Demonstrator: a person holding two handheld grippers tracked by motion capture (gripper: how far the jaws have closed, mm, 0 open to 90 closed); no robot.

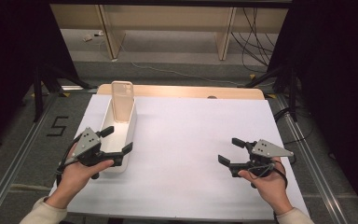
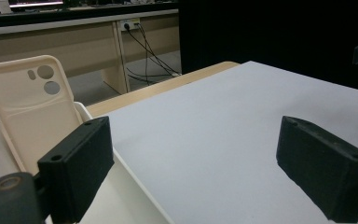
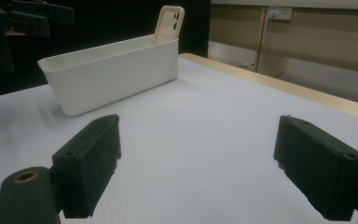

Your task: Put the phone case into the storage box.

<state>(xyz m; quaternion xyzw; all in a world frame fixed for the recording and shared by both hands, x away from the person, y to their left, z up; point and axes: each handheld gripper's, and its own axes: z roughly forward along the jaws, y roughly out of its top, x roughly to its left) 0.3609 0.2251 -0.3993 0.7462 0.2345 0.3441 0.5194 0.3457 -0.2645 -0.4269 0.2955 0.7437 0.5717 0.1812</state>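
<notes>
The tabletop [image 1: 191, 154] lay white under both hands. The bin [image 1: 121, 135] stood at the left hand-held gripper [image 1: 116, 145], whose released jaws straddled the bin's near end, one over its inside, one outside its wall. The case [image 1: 122, 101] leaned upright against the bin's far end, ahead of that gripper. The right hand-held gripper [image 1: 230, 151] hung released too, well apart from the bin, over bare tabletop.

The step looked like a reach for the bin or case; the next move would call for closing on a wall or advancing to the case.

The left gripper view showed the case's [image 2: 30, 109] camera cutouts; the right gripper view showed the bin's [image 3: 116, 74] outer side.
</notes>
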